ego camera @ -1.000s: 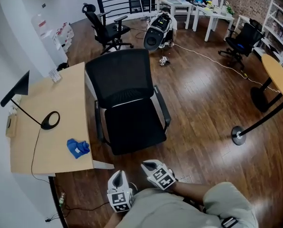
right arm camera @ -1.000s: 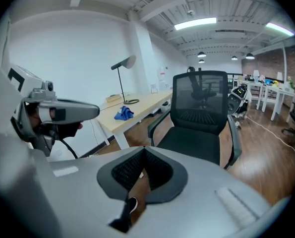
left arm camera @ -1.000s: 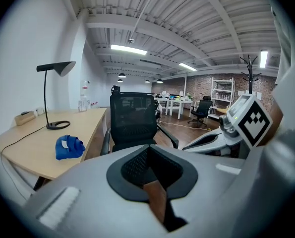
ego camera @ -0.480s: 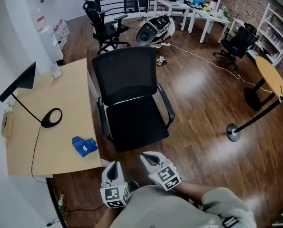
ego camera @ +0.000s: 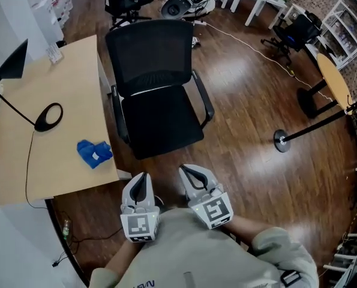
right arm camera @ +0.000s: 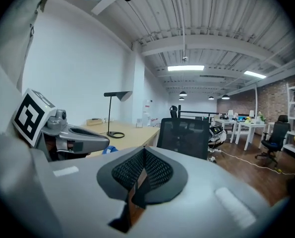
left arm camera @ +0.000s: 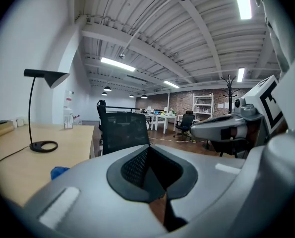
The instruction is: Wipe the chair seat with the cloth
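The black office chair stands beside the desk, its seat (ego camera: 161, 123) bare and its mesh back (ego camera: 147, 51) behind it. A crumpled blue cloth (ego camera: 94, 153) lies on the wooden desk (ego camera: 28, 167) to the chair's left. My left gripper (ego camera: 143, 179) and right gripper (ego camera: 188, 172) are side by side just in front of the seat, both shut and empty. In the left gripper view, the shut left gripper (left arm camera: 154, 180) points at the chair (left arm camera: 125, 133), with the cloth (left arm camera: 59, 172) low at left. The right gripper (right arm camera: 139, 176) faces the chair (right arm camera: 185, 137) too.
A black desk lamp (ego camera: 46, 116) with its cord stands on the desk. A stanchion base (ego camera: 280, 140) sits on the wood floor to the right. Farther off are other office chairs (ego camera: 293, 31), a round table (ego camera: 333, 80), white tables and a floor cable (ego camera: 250, 47).
Both grippers have come forward toward the chair's front edge, and the head view has shifted so the chair and desk sit higher. The cloth has stayed on the desk.
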Tool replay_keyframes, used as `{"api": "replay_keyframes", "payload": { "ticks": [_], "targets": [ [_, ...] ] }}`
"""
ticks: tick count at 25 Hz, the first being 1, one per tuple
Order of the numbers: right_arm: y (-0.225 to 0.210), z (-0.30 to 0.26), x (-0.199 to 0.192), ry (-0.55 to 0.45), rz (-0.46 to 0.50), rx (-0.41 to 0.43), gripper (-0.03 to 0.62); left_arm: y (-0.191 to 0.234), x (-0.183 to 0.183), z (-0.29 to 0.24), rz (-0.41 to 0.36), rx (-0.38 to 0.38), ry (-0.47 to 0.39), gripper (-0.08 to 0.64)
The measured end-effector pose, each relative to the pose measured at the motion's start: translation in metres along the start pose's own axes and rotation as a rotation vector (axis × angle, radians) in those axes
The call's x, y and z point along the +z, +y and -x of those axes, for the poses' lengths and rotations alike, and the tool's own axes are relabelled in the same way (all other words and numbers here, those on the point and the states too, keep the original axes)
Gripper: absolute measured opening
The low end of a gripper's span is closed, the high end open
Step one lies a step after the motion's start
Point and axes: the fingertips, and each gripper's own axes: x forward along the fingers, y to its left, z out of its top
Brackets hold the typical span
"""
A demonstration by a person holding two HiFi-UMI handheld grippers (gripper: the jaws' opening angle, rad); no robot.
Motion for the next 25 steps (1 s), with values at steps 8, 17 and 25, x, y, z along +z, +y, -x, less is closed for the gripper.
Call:
{"api": "replay_keyframes", "payload": {
  "ticks": [8, 17, 25],
  "targets": [
    [-0.030, 0.011, 0.018, -0.102, -0.030, -0.041, 0.000, -0.018, 0.029, -0.006, -0.094, 0.038, -0.027, 0.005],
    [-0.070, 0.033, 0.002, -0.117, -0.077, -0.023, 0.000, -0.056, 0.024, -0.028, -0.106, 0.053, 0.006, 0.005],
    [-0.083, 0.042, -0.004, -0.115, -0.073, 0.023, 0.000, -0.078, 0.019, -0.039, -0.103, 0.070, 0.020, 0.005]
  ]
}}
